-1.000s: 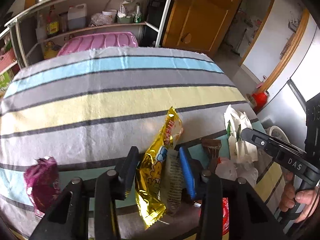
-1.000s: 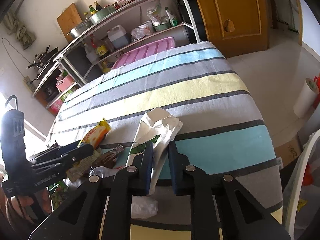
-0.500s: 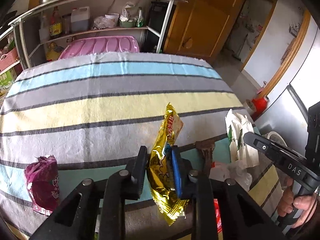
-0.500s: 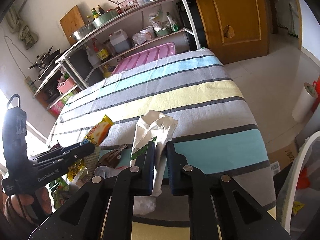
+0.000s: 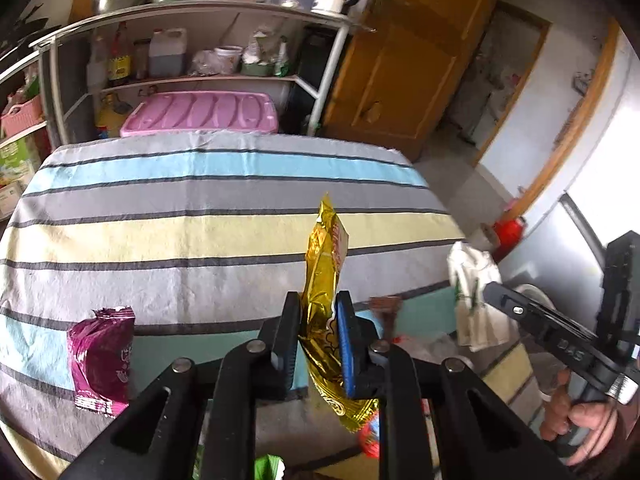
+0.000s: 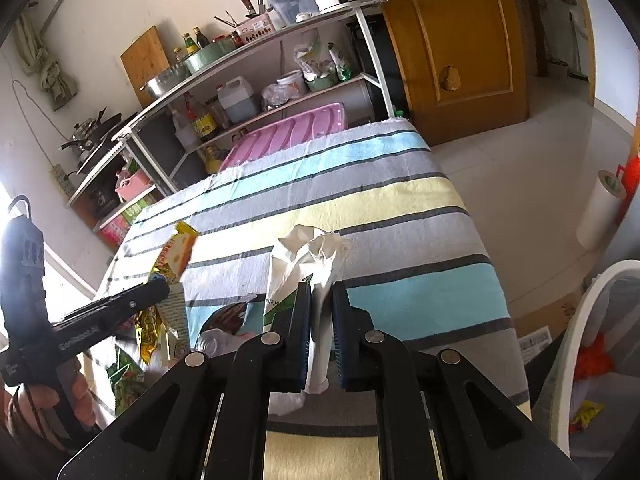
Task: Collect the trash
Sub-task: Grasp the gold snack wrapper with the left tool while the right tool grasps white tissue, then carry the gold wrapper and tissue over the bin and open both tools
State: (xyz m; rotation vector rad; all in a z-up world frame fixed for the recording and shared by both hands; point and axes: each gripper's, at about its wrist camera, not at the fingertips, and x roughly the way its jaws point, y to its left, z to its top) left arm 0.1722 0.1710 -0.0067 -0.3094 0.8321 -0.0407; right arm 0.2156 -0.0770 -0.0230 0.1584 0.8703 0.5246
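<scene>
Grippers clamp gold wrapper [image 5: 326, 280] and white paper bag [image 6: 308, 264] above striped table [image 5: 160, 240]; purple packet [image 5: 102, 360] and other litter remain

A snack wrapper [image 5: 102, 360] is lying at the lower left of the table [image 5: 160, 240] in the left wrist view. Behind the table's far edge, a plastic lid [image 5: 200, 114] is sitting before a shelf rack [image 5: 192, 40], with a door [image 5: 400, 72] standing at upper right.

A crinkled gold foil snack wrapper [image 5: 325, 280] stands upright off the striped cloth, a crumpled white-and-green paper bag [image 6: 306, 264] likewise, while a magenta foil packet [image 5: 102, 356] lies flat.
</scene>
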